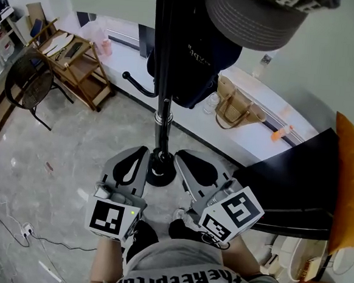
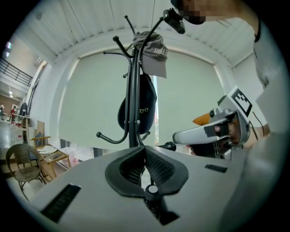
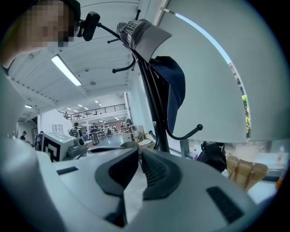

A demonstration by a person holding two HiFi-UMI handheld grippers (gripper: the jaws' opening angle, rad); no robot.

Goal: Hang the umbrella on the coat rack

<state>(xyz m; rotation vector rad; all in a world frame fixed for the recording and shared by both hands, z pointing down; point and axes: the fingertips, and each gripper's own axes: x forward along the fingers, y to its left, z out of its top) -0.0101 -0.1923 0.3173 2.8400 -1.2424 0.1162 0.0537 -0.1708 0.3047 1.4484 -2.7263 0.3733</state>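
The black coat rack [image 1: 165, 76] stands straight ahead, its round base [image 1: 160, 170] on the marble floor. A grey cap [image 1: 254, 16] hangs at its top and a dark bag [image 1: 201, 66] on its far side. One lower hook [image 1: 138, 86] is bare. No umbrella can be made out in any view. My left gripper [image 1: 138, 153] is shut on nothing, just left of the base. My right gripper [image 1: 182, 158] is just right of it, pads together and empty. Both point level at the pole [image 2: 134, 104] [image 3: 154, 104].
A wooden shelf stand [image 1: 73, 62] and a wicker chair [image 1: 29, 83] stand at the left. A tan handbag [image 1: 234, 112] sits on the white ledge [image 1: 134, 70] behind the rack. A black table [image 1: 290, 177] and an orange object [image 1: 347, 182] are close on the right. A cable [image 1: 12, 222] lies on the floor.
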